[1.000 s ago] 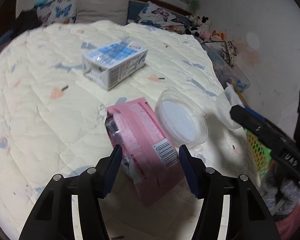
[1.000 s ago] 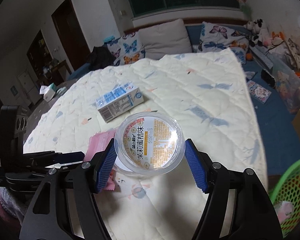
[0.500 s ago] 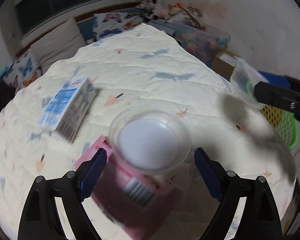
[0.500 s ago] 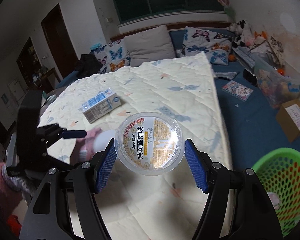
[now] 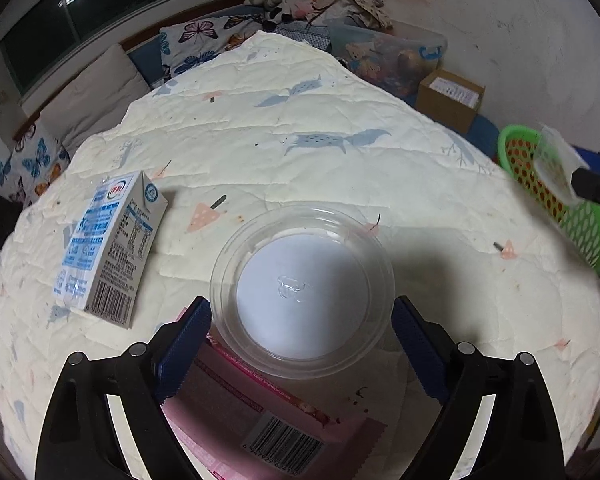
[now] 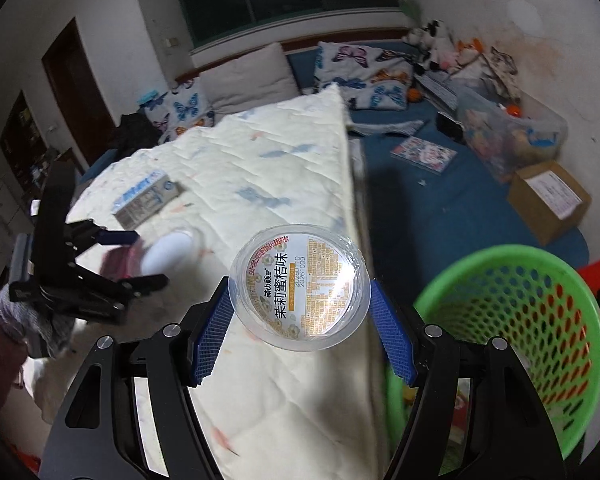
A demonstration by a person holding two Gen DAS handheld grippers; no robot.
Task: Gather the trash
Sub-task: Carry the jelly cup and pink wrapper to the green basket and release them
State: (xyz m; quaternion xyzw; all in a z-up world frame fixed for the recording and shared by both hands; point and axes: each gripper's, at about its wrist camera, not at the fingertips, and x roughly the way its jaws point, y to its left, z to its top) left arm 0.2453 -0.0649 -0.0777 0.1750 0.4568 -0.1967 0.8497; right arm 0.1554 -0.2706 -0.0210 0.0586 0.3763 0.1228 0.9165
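My left gripper has its jaws around a clear plastic cup with a white bottom, over a pink wrapper on the quilted bed. It looks gripped, seen lifted in the right wrist view. My right gripper is shut on a clear cup with a printed label, held near the bed's edge beside the green mesh basket. A blue and white milk carton lies on the bed to the left.
The cream quilt covers the bed. The green basket stands on the floor past the bed's right edge. A cardboard box, a clear storage bin and butterfly pillows lie beyond.
My left gripper opened wide, moved from the pink wrapper to the clear cup and closed around it. My right gripper carried the labelled cup right, toward the green basket.
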